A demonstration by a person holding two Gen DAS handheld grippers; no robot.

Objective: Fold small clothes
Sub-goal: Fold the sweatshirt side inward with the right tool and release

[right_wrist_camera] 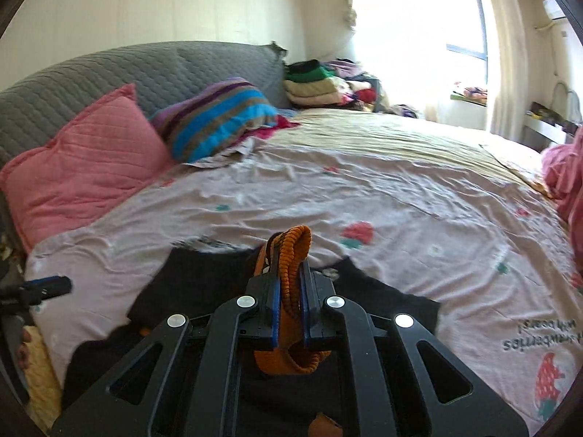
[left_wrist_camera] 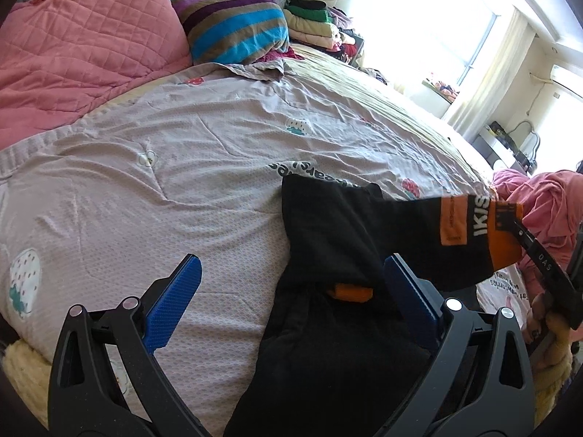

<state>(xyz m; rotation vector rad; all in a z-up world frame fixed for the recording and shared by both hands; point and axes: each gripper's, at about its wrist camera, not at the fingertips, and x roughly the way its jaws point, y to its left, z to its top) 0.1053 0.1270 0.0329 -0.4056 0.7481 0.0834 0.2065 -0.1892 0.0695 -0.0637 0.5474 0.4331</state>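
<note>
A home bedroom: a bed [right_wrist_camera: 364, 189] with a fruit-print sheet, a pink quilted pillow [right_wrist_camera: 87, 160], a padded grey headboard [right_wrist_camera: 109, 73], stacked folded clothes [right_wrist_camera: 317, 87] and a curtained window [right_wrist_camera: 466, 36].

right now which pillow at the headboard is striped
The striped pillow, with blue, purple and tan bands; the pink quilted pillow beside it is plain.

Open bedspread [right_wrist_camera: 382, 196] before pillows [right_wrist_camera: 87, 160]

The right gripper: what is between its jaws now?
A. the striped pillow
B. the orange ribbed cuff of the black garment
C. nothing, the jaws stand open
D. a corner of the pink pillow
B: the right gripper is shut on the orange ribbed cuff of the black garment, lifted off the bed.
</note>
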